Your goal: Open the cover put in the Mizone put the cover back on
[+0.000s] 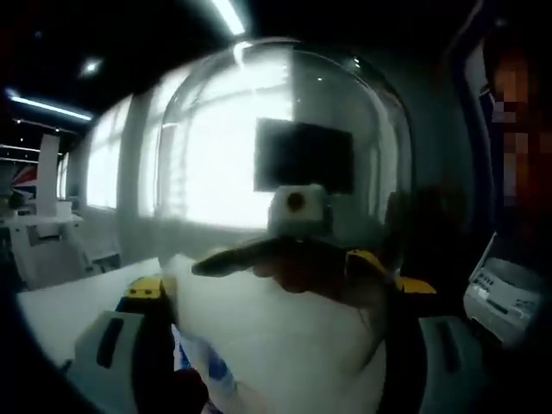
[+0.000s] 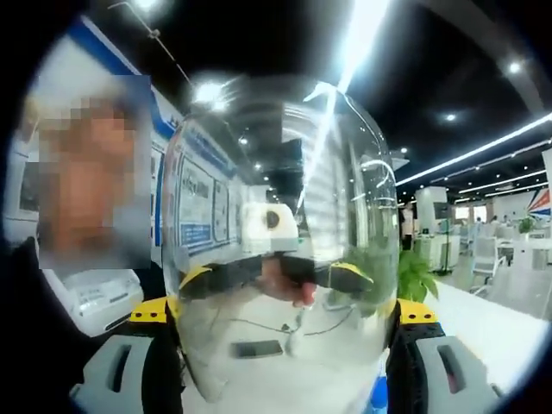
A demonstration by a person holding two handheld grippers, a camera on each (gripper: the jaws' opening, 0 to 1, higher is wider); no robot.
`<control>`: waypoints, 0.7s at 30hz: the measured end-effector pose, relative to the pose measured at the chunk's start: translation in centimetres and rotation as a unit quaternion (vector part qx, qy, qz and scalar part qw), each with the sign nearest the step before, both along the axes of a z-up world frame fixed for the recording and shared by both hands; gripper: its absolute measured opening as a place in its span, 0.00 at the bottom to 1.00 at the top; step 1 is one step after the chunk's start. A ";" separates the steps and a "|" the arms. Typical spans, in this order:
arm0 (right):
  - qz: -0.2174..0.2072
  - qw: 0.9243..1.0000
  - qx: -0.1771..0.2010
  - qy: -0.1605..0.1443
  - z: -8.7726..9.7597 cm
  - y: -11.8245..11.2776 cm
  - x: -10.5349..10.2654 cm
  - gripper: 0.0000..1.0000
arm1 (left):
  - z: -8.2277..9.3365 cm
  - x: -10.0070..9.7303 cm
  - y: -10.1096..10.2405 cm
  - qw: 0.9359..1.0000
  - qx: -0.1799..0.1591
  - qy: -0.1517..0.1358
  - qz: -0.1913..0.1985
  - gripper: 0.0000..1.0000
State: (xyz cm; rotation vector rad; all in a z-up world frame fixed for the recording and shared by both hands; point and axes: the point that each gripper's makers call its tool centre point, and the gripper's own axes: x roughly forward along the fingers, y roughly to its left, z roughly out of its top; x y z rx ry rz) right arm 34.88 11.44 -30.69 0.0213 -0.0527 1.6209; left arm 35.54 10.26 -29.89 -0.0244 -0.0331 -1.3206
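Between the two grippers, a clear glass dome cover (image 1: 285,172) (image 2: 285,224) stands upright with its rounded top up, lifted above a white table (image 1: 78,306) (image 2: 492,319). Each gripper pinches it from an opposite side: the left gripper (image 1: 276,345) has its jaws pressed against the glass wall, and so does the right gripper (image 2: 285,345). Through the glass each view shows the other gripper, warped by the curve. A blue-and-white bottle (image 1: 207,366) pokes up low by the left jaw, mostly cut off; a blue scrap (image 2: 377,397) sits low in the right gripper view, too small to tell. A green plant (image 2: 418,276) stands behind.
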 end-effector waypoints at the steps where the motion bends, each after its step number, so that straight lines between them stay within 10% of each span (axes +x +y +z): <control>1: 0.001 1.000 0.001 -0.002 0.1 0.0 0.3 0.91 | 0.2 0.3 0.0 1.000 0.000 -0.003 0.001 0.86; 21: 0.004 1.000 -0.013 -0.014 -1.0 0.0 5.9 0.91 | -1.0 6.1 -0.2 1.000 -0.016 -0.014 0.008 0.86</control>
